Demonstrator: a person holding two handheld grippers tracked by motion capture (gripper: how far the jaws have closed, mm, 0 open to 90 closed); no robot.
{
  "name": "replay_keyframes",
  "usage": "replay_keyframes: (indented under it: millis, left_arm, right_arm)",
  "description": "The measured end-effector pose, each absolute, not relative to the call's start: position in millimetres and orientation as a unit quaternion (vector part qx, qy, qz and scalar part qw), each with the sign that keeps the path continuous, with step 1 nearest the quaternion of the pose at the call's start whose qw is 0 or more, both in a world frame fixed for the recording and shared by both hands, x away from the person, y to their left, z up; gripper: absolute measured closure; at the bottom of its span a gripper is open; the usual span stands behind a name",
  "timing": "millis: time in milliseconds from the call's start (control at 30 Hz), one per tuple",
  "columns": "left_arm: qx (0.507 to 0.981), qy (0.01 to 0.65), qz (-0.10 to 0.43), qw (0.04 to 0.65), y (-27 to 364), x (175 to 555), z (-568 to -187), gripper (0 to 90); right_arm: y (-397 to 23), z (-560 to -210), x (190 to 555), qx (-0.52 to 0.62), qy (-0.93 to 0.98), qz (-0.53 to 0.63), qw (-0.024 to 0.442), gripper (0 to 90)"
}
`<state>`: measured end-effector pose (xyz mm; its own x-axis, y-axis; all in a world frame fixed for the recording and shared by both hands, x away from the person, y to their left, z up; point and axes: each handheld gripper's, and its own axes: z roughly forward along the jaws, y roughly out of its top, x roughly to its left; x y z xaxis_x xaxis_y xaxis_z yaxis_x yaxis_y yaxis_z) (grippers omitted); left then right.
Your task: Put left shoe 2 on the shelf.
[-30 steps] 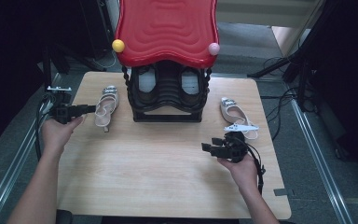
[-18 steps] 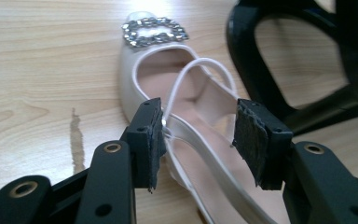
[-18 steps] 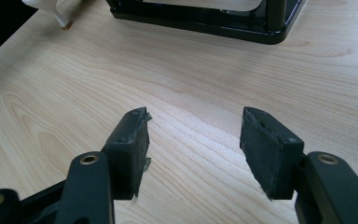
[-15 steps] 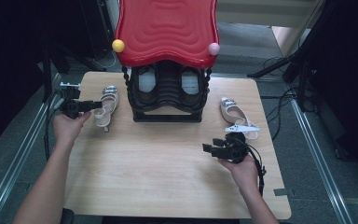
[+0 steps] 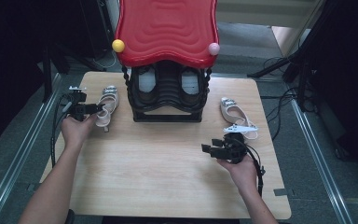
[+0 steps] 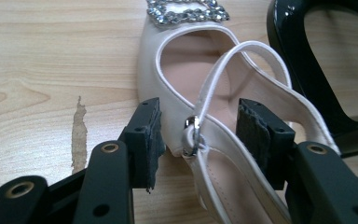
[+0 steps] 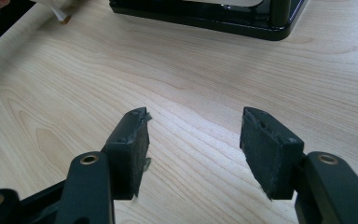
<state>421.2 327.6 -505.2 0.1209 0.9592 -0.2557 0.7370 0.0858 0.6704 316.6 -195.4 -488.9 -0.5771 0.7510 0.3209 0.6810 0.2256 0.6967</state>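
A beige slingback shoe (image 5: 107, 101) with a rhinestone buckle lies on the wooden table (image 5: 168, 177), left of the rack. My left gripper (image 5: 99, 110) is low at its heel end. In the left gripper view the shoe (image 6: 191, 60) has its side wall and strap ring between the open jaws of my left gripper (image 6: 198, 135), and neither pad presses on it. The matching shoe (image 5: 235, 115) lies to the right of the rack. My right gripper (image 5: 209, 149) hovers open over bare wood, with nothing inside the right gripper (image 7: 193, 135).
A black shoe rack (image 5: 168, 100) with a red wavy top (image 5: 168, 28) stands at the back centre, with dark shoes inside it. Its base (image 6: 307, 56) lies close to the right of the left jaws. Cables trail off both table sides.
My left hand has moved right and down, bringing its jaws around the heel end of the left shoe. The right hand has stayed put.
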Motion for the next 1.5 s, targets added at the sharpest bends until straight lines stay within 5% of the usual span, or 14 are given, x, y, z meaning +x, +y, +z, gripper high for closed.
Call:
replay_keyframes:
  millis: [567,1500]
  left_arm:
    - [0.643,0.659,0.204,0.333,321,415,-508,76.2]
    - [0.563,0.696,0.152,0.418,338,404,-498,81.7]
  right_arm:
    - [-194,-489,317,0.456,0.783,0.422,0.044,43.5]
    - [-194,-489,317,0.454,0.784,0.421,0.046,43.7]
